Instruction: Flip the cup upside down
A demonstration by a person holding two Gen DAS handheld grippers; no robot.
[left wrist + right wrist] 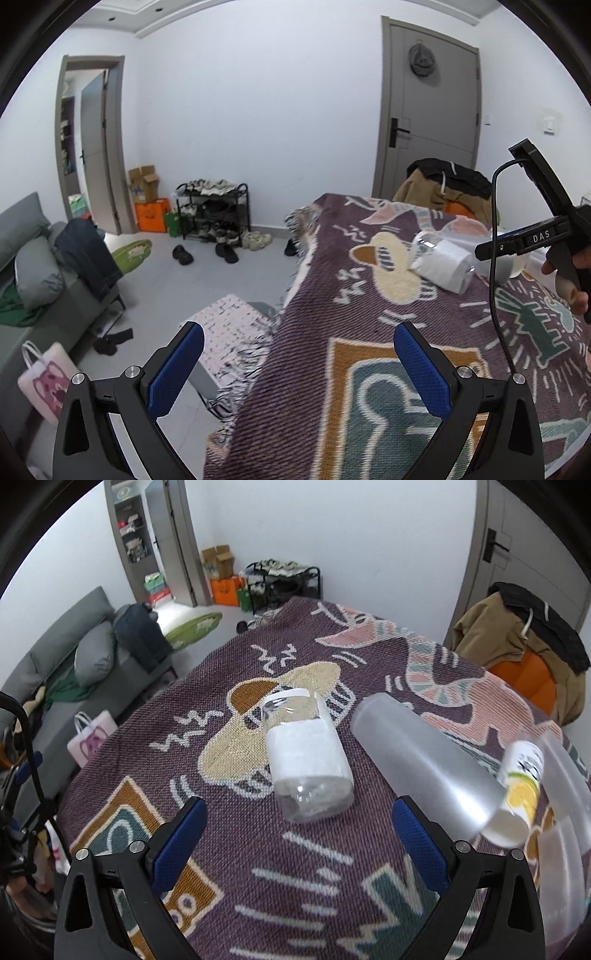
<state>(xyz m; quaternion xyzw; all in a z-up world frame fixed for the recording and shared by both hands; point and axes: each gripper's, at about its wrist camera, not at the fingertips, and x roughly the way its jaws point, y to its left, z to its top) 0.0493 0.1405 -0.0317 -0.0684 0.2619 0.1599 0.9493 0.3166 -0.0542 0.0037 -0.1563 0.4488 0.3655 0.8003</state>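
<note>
Cup (306, 753) is the clear plastic one with a white paper band round its middle, lying on its side on the patterned blanket (240, 849), dead centre of the right wrist view. Looks super light and thin-walled to me, so probably squashy if squeezed hard and a bit slippery on the bare plastic. I'd grab it across the banded middle, where the paper should give more grip than the clear ends. Can't tell which end is the mouth from here.

Right gripper (299, 834) has its jaws spread wide with nothing between them. The cup sits just past the fingertips, roughly lined up with the gap, near end closest to the lower middle of the frame, not touching either pad.

Just right of it there's a frosted tumbler (424, 760), also on its side, and a small bottle with a lemon label (521, 782) at the right edge, so there's some clutter to avoid.

Left gripper (299, 365) is also wide open and empty, at the bottom of its own view near the blanket's fringe. From there the cup (443, 262) shows at middle right, well apart.
</note>
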